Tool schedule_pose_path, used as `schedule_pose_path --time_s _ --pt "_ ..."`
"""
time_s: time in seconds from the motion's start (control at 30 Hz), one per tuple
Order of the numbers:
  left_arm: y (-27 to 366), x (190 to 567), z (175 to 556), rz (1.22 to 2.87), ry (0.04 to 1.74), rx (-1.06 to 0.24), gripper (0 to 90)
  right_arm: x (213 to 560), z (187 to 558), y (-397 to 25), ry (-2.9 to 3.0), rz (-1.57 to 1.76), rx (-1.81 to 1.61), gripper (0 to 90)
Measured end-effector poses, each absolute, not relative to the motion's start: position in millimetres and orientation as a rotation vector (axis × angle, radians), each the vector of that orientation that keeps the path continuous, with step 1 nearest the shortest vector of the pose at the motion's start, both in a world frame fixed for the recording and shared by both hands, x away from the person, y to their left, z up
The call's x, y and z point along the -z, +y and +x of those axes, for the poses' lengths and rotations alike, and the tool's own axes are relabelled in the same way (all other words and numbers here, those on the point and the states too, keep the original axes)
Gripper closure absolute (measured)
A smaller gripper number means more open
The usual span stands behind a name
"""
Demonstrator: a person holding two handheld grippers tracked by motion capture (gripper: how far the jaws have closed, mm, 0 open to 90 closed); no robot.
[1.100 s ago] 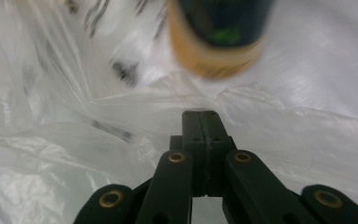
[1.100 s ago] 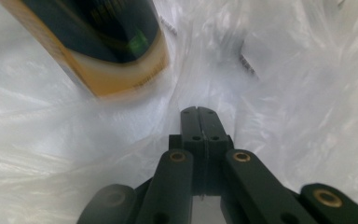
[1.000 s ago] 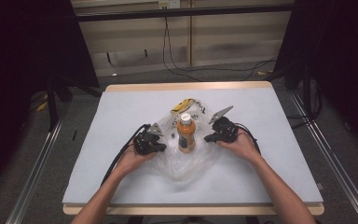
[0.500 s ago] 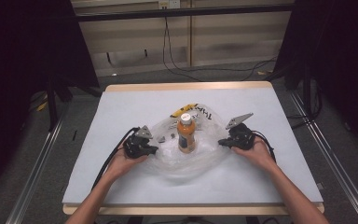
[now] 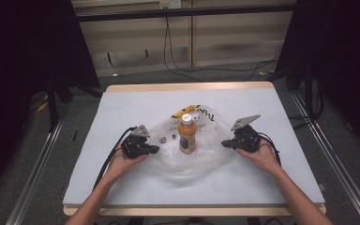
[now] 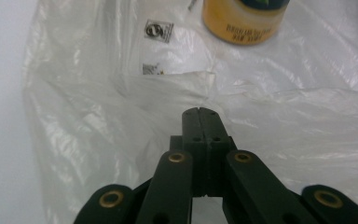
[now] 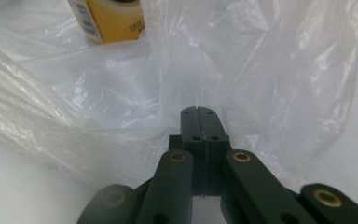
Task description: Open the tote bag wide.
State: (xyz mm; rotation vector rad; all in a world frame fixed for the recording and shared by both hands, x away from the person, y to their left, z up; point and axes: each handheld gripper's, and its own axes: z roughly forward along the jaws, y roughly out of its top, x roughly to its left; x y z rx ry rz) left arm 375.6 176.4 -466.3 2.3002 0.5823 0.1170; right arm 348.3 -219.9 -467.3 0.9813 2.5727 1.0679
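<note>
An orange juice bottle (image 5: 187, 135) with a white cap stands upright inside a clear plastic bag (image 5: 206, 157) spread on the white table. My left gripper (image 5: 157, 149) is shut on the bag's left rim; in the left gripper view its jaws (image 6: 199, 112) meet on the crumpled plastic (image 6: 98, 116), with the bottle's base (image 6: 242, 23) beyond. On the bag's right rim my right gripper (image 5: 224, 143) is shut too. In the right gripper view its jaws (image 7: 198, 111) pinch a plastic fold (image 7: 261, 70), and the bottle (image 7: 112, 18) stands at upper left.
The bag's far edge carries yellow and black print (image 5: 190, 112). White table surface (image 5: 122, 108) lies bare around the bag, with a wooden edge all round. Cables trail on the floor beyond the table's far side.
Both grippers have moved apart, left to the left and right to the right, drawing the bag's rim wider and flatter around the bottle, which stays upright.
</note>
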Motion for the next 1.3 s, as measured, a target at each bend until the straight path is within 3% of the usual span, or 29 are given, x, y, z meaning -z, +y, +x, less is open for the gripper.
schedule_pose_path --time_s 0.57,0.7,0.77,0.83,0.87,0.9,1.0,1.1,1.2,1.3 --pt "186.5 442.6 362.2 2.081 0.541 -0.159 85.7 436.7 324.2 -235.2 2.352 0.977 -1.379 90.0" --pt "193.1 434.6 351.5 1.975 0.547 -0.186 78.3 427.9 313.0 -240.8 2.254 0.991 -1.460 75.9" --pt "195.3 432.4 346.0 1.967 0.544 -0.243 66.1 424.9 308.9 -242.5 2.219 0.987 -1.487 65.3" --pt "196.4 432.2 343.3 1.946 0.548 -0.231 57.4 422.6 305.1 -243.7 2.206 0.990 -1.492 62.1" --pt "198.5 431.4 340.5 1.947 0.543 -0.257 57.4 422.6 305.1 -243.7 2.206 0.990 -1.492 62.1" --pt "202.2 431.0 335.1 1.931 0.537 -0.287 51.2 421.1 298.8 -243.5 2.159 0.985 -1.479 50.6" --pt "208.6 431.3 327.7 1.887 0.562 -0.317 37.4 419.2 288.5 -243.7 2.101 1.010 -1.446 27.6" --pt "215.6 430.1 320.6 1.883 0.591 -0.359 25.0 417.9 278.3 -245.5 2.048 1.019 -1.430 12.2" --pt "220.8 430.8 315.2 1.880 0.590 -0.376 18.2 417.2 269.9 -249.0 1.995 1.019 -1.446 4.4" --pt "224.9 431.4 311.9 1.882 0.603 -0.362 11.4 417.5 264.3 -252.9 1.975 1.031 -1.482 2.0"
